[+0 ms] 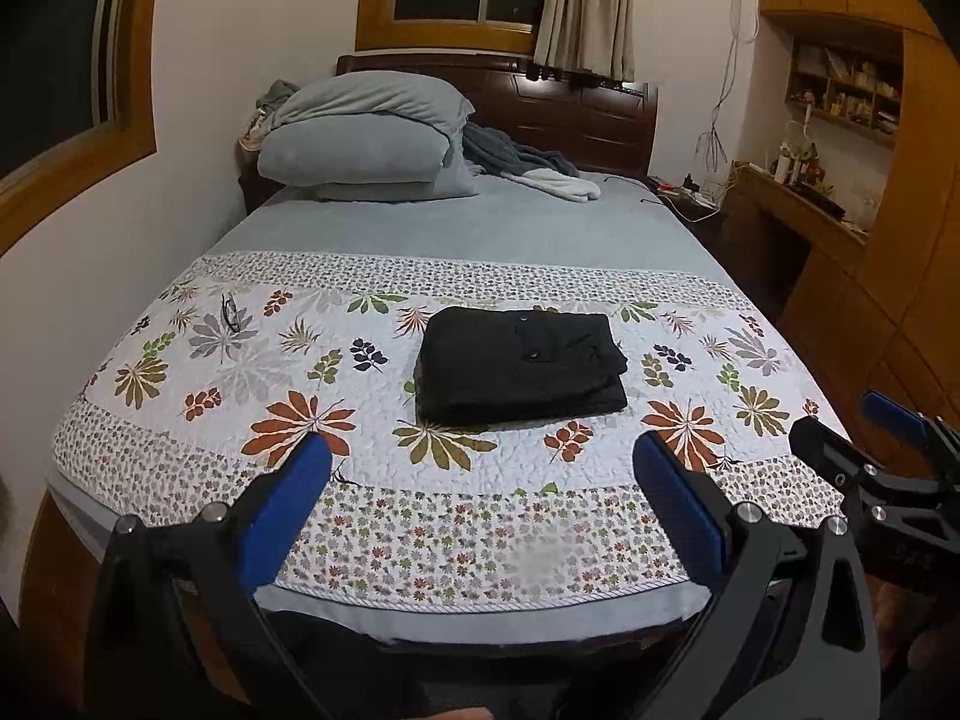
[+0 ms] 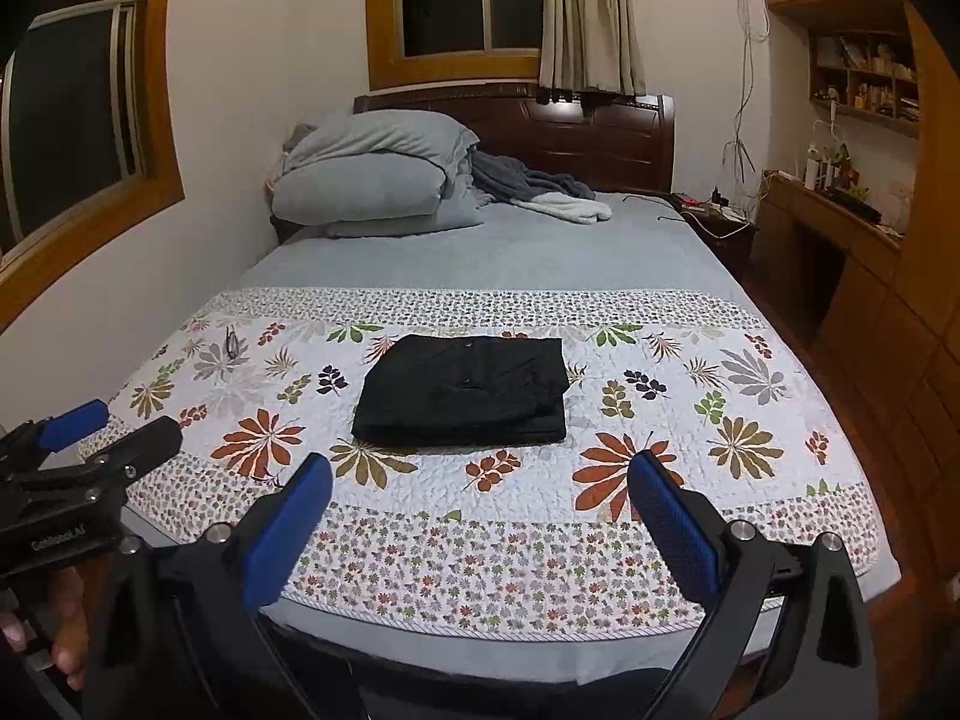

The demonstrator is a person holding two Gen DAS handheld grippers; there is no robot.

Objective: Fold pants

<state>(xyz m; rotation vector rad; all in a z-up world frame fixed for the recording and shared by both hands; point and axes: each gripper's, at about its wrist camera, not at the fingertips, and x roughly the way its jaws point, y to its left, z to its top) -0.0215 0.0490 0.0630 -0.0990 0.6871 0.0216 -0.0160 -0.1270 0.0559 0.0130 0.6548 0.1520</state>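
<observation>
The black pants (image 1: 521, 365) lie folded in a compact rectangle on the floral quilt (image 1: 240, 396), near the middle of the bed's foot end. They also show in the right wrist view (image 2: 465, 390). My left gripper (image 1: 483, 468) is open and empty, held back over the bed's near edge, well short of the pants. My right gripper (image 2: 480, 486) is open and empty too, beside the left one at the same edge. The right gripper shows at the right side of the left wrist view (image 1: 840, 426). The left gripper shows at the left side of the right wrist view (image 2: 114, 429).
Stacked grey pillows (image 1: 360, 138) and a crumpled grey blanket (image 1: 516, 162) sit at the headboard end. A pair of glasses (image 1: 231, 312) lies on the quilt at the left. A wooden desk and shelves (image 1: 828, 192) stand to the right of the bed.
</observation>
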